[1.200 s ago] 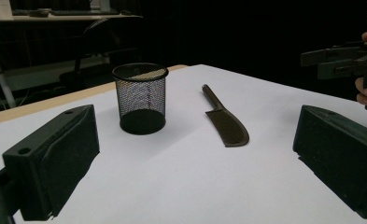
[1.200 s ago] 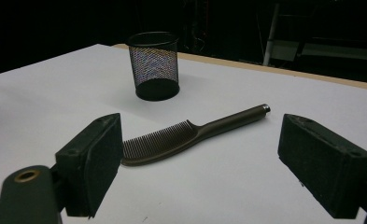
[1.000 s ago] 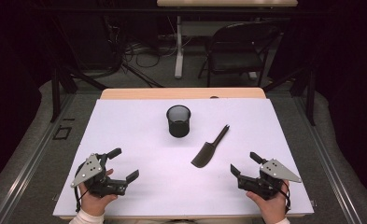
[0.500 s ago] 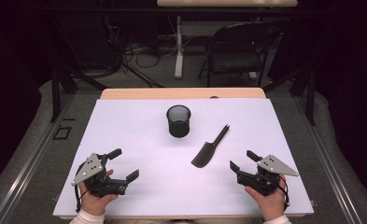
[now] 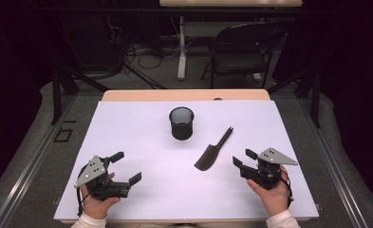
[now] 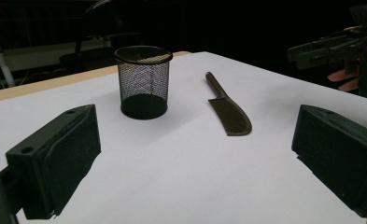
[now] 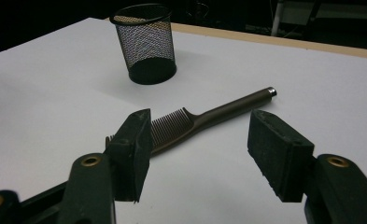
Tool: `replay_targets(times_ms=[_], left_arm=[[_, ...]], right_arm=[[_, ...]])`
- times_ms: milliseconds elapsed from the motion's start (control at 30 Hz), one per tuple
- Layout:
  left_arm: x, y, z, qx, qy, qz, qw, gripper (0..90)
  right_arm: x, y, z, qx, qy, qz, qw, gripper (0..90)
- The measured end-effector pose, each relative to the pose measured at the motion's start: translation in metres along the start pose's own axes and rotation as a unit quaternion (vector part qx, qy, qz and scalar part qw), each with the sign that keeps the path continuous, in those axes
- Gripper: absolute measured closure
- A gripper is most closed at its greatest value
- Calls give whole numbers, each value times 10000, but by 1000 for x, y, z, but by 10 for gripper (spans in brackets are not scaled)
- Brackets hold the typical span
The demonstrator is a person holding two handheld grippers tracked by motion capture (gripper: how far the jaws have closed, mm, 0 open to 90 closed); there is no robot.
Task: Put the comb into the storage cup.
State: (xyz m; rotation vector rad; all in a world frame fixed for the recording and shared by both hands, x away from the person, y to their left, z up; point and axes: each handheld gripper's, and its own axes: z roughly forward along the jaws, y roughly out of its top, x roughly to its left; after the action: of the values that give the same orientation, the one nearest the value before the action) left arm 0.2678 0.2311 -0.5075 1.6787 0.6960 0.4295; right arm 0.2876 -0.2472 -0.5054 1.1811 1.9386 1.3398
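Observation:
A black mesh cup (image 5: 181,122) stands upright near the middle of the white table (image 5: 127,128). A dark brown comb (image 5: 213,149) lies flat to its right, handle pointing away from me. My right gripper (image 5: 243,158) sits just right of the comb's toothed end. Its jaws have just been closing and stand partly open with nothing between them. In the right gripper view the comb (image 7: 204,116) lies just beyond the right gripper (image 7: 200,149), with the cup (image 7: 146,42) behind. My left gripper (image 5: 127,167) rests open and empty at the near left. The left gripper view shows the left gripper (image 6: 195,154), cup (image 6: 143,81) and comb (image 6: 228,109).
The table's far wooden edge (image 5: 184,95) borders a dark floor with a folding chair (image 5: 241,52) and cables behind. In the left gripper view the right gripper (image 6: 330,46) hangs at the far right. Bare white surface lies between the two hands.
The right gripper has shifted a little forward and left toward the comb, and its jaws have narrowed. The left gripper, cup and comb have stayed put.

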Motion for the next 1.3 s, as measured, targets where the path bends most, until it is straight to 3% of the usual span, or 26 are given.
replay_targets(times_ms=[100, 533, 1300], left_arm=[[0, 0, 0, -1, 21, -20, 10000, 12], [2, -1, 0, 8, 13, -44, 10000, 20], [1, -2, 1, 58, 31, -18, 10000, 26]], right_arm=[[0, 6, 7, 52, -39, -68, 10000, 416], [-3, 21, 39, 457, 43, 110, 9989, 502], [-2, 42, 75, 874, 127, 17, 9961, 867]])
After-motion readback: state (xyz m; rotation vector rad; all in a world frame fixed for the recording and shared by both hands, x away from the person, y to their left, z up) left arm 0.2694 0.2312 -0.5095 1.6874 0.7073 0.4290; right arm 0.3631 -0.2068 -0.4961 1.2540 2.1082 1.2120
